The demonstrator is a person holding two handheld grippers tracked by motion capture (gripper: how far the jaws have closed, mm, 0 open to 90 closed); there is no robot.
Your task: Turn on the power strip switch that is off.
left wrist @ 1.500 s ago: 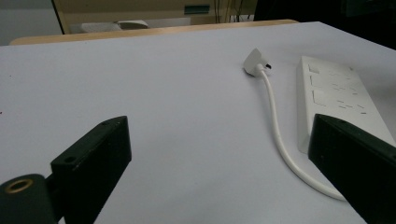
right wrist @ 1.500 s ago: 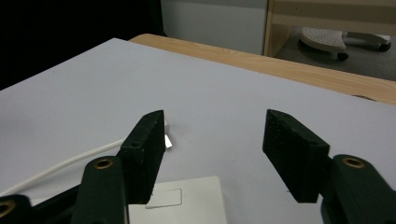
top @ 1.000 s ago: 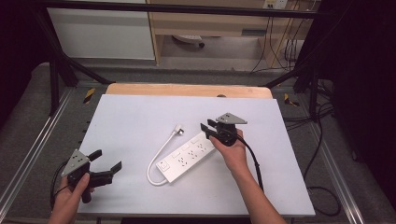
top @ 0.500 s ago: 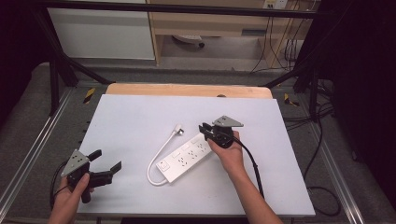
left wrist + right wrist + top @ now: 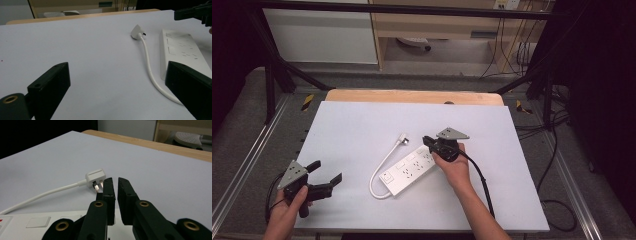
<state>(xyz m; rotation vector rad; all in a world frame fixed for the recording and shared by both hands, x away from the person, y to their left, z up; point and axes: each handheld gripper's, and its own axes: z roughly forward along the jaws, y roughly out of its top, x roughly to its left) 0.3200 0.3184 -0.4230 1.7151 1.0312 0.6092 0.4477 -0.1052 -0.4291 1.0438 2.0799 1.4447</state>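
**Right Tongs Closing Above the Strip's Far End, Plug Just Beyond**

The pale grey-white rectangular surface (image 5: 362,130) carries one thing: a white plastic power strip (image 5: 408,171), lying near the middle with its long axis running from near-left to far-right. Its white cable (image 5: 382,167) loops off the near-left end and runs away to a white three-pin plug (image 5: 402,138), which rests on the surface just left of the strip's far end.

The right tongs (image 5: 428,141) hover over that far end, pointing left and away toward the plug. Their jaws have just been closing and now stand clenched to a narrow slit with nothing between them. The left tongs (image 5: 326,172) sit well apart at the near-left, released and wide, grasping nothing. The right hand is plainly the nearer one.

The right gripper view puts the plug (image 5: 96,178) just ahead and slightly left of the jaw tips, metal pins toward them. The left gripper view instead lays out the cable's (image 5: 150,67) whole sweep beside the strip (image 5: 183,53).
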